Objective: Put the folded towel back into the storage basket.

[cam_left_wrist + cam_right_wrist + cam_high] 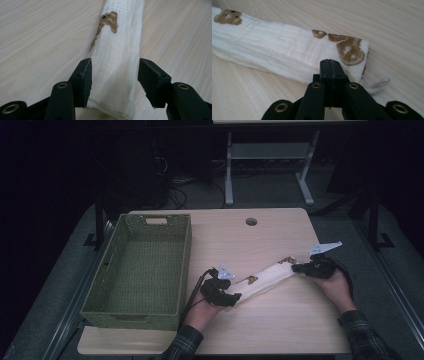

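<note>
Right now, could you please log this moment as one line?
left hand-held gripper: open astride cloth end | right hand-held gripper: shut on cloth | basket: beside

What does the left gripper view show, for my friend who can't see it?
Two black fingers stand open on either side of a folded white cloth with a brown bear print, lying on a pale wooden table.

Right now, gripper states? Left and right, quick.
Left gripper: open, jaws either side of the folded cloth end.
Right gripper: shut, jaws pressed together at the cloth's other end; a grip cannot be confirmed.
</note>
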Action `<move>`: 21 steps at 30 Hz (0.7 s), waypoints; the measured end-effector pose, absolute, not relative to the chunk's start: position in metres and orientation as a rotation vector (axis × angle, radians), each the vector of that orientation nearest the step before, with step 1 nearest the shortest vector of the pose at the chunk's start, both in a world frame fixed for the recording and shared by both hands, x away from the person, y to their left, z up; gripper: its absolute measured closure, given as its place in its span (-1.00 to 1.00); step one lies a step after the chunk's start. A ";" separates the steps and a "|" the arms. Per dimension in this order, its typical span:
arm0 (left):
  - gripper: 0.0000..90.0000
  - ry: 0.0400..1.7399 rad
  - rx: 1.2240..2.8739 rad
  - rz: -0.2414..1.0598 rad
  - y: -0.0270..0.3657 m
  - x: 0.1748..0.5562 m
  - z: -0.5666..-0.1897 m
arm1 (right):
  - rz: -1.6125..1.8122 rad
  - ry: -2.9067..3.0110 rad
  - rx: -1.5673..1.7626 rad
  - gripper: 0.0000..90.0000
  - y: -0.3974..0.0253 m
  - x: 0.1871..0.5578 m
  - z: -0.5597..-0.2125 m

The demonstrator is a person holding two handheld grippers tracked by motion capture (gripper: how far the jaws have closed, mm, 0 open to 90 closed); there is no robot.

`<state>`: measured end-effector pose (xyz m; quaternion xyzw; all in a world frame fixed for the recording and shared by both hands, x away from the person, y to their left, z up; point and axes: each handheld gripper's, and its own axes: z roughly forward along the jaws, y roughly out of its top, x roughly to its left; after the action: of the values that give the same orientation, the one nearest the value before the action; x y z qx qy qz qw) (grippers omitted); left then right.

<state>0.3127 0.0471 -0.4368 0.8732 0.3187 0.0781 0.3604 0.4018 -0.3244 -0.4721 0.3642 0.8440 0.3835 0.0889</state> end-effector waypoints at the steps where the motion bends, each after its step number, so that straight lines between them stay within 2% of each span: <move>1: 0.01 0.820 2.251 0.203 0.047 0.313 -0.437 | 1.140 2.511 1.095 0.98 -0.324 0.402 -0.472; 6: 0.24 0.812 2.245 0.204 0.047 0.318 -0.434 | 1.155 2.483 1.061 0.57 -0.331 0.392 -0.464; 14: 0.96 0.832 2.254 0.322 0.041 0.341 -0.429 | 1.204 2.457 1.059 0.13 -0.344 0.375 -0.452; 18: 0.99 0.878 2.295 0.348 0.038 0.358 -0.441 | 1.228 2.456 1.079 -0.02 -0.345 0.376 -0.452; 21: 0.99 0.900 2.322 0.290 0.038 0.364 -0.450 | 1.206 2.465 1.064 -0.08 -0.343 0.377 -0.453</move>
<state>0.3636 0.0383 -0.4500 0.8799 0.3410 0.1099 0.3121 0.3766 -0.3426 -0.4534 0.3597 0.8334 0.4078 0.0990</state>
